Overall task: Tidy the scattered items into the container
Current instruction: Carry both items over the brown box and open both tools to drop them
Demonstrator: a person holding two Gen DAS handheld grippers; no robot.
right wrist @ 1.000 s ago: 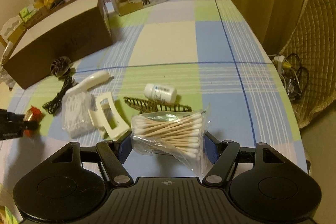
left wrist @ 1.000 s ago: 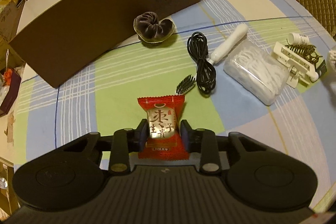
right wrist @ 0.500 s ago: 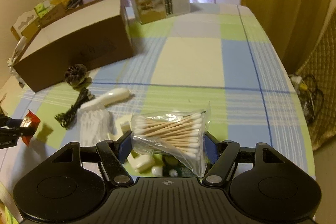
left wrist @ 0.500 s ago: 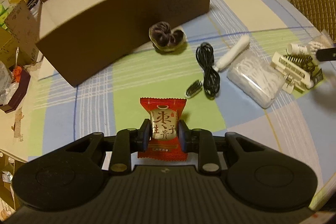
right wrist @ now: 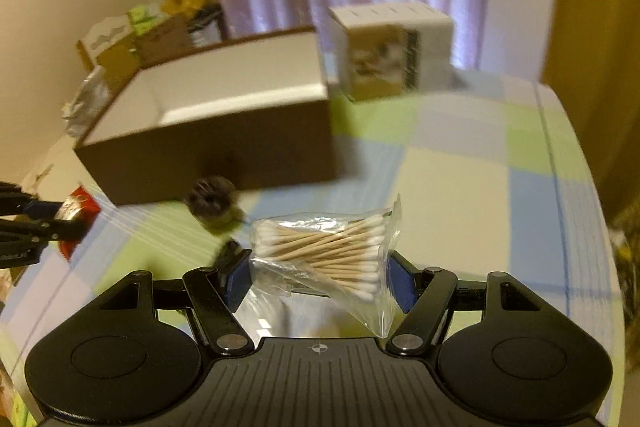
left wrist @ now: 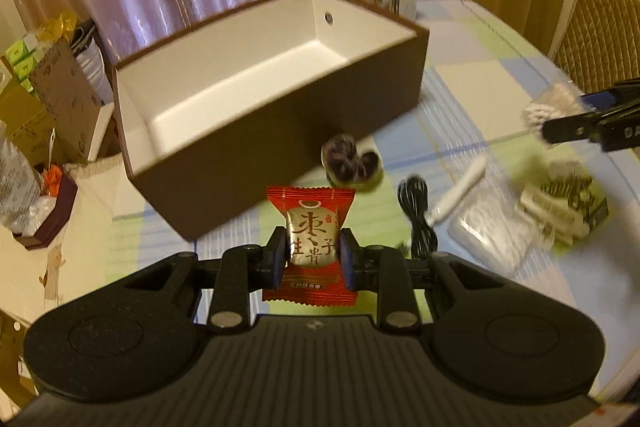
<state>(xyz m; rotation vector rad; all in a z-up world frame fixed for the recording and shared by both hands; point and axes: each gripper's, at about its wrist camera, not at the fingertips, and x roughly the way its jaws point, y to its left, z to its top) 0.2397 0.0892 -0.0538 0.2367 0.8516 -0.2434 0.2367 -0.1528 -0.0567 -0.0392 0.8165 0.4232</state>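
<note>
Our left gripper (left wrist: 313, 255) has its fingers closed tight on a red foil snack packet with gold lettering (left wrist: 311, 243), held clear above the checked blue-and-green tablecloth on the table (left wrist: 472, 75). At 12 o'clock from it stands the open brown cardboard box with a white inside (left wrist: 248, 67), its near rim just ahead of the packet and its floor bare. Our right gripper (right wrist: 320, 273) has its fingers spread wide and pressed against a clear plastic bag of wooden cotton swabs (right wrist: 324, 251), also lifted off the table; the box (right wrist: 224, 107) lies at its 11 o'clock. A dark velvet scrunchie (left wrist: 350, 161) sits just beside the box's front wall. A coiled black cable (left wrist: 418, 215) and a blurred white tube (left wrist: 460, 193) lie at 2 o'clock of the left gripper. Open cloth stretches at 1 o'clock of the right gripper.
</note>
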